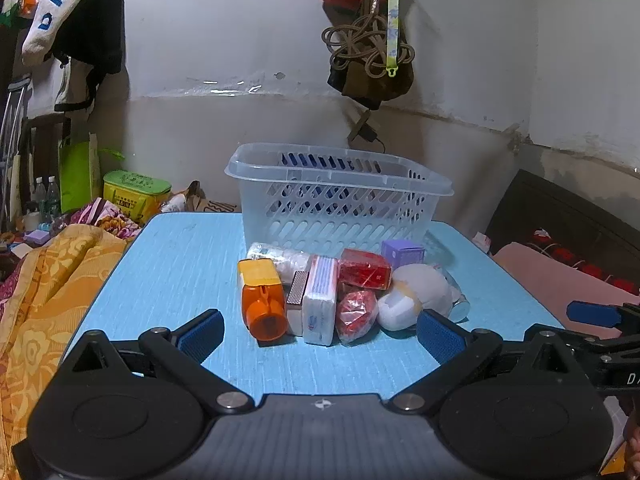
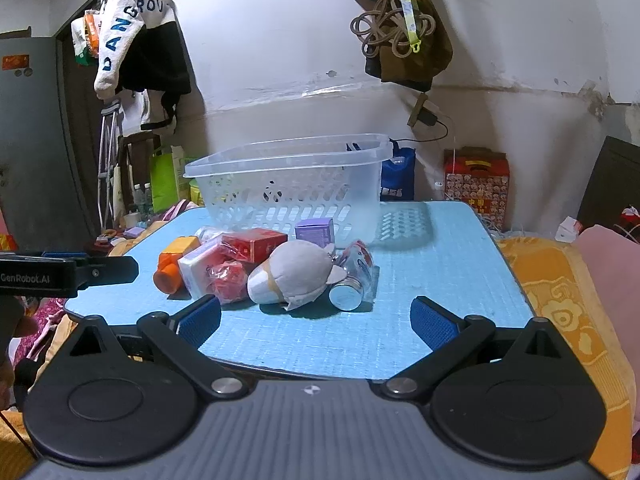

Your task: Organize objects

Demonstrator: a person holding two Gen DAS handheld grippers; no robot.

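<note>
The left hand-held gripper (image 1: pixel 320 330) hovers over the near edge of the blue tabletop (image 1: pixel 176 264), jaws spread wide and holding nothing. The right hand-held gripper (image 2: pixel 316 320) is in the same condition: released, empty, near the tabletop's front edge.

A translucent slotted basket (image 1: pixel 336 200) stands upright at the far side of the tabletop; no contents can be made out through its walls. Directly in front of it lies a tight cluster of items, touching one another:
- orange bottle (image 1: pixel 262 300), on its side, at the left end;
- white tissue pack (image 1: pixel 320 300);
- red box (image 1: pixel 364 269);
- red wrapped packet (image 1: pixel 356 314);
- purple box (image 1: pixel 402 253), nearest the basket;
- grey plush toy (image 2: pixel 296 276);
- metal can (image 2: pixel 352 280), on its side, at the right end.
</note>
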